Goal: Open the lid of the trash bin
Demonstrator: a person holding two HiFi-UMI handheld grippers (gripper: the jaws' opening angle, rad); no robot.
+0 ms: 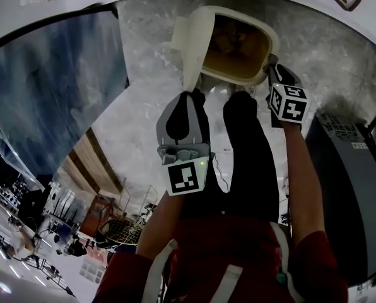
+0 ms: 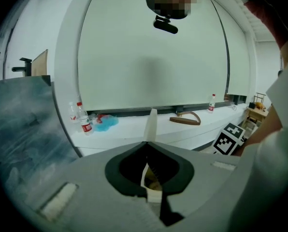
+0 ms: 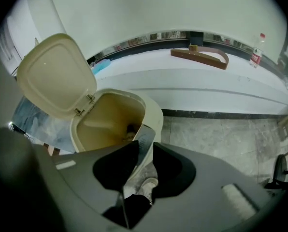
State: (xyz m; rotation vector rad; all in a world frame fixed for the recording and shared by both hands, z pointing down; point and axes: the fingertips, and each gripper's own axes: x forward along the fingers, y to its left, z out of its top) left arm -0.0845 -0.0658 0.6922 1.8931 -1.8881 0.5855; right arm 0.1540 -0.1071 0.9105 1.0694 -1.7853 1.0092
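Trash bin (image 1: pixel 238 79) sitting on grey floor (image 1: pixel 147 112) at 12 o'clock in head view, mouth showing open. Lid (image 1: pixel 194 43) standing upright at bin's 9 o'clock side. Left tool (image 1: pixel 190 93) clamping lid's edge, cream edge running between its jaws. Right tool (image 1: pixel 271 65) hovering at bin rim's 4 o'clock, jaws slightly apart, gripping nothing.
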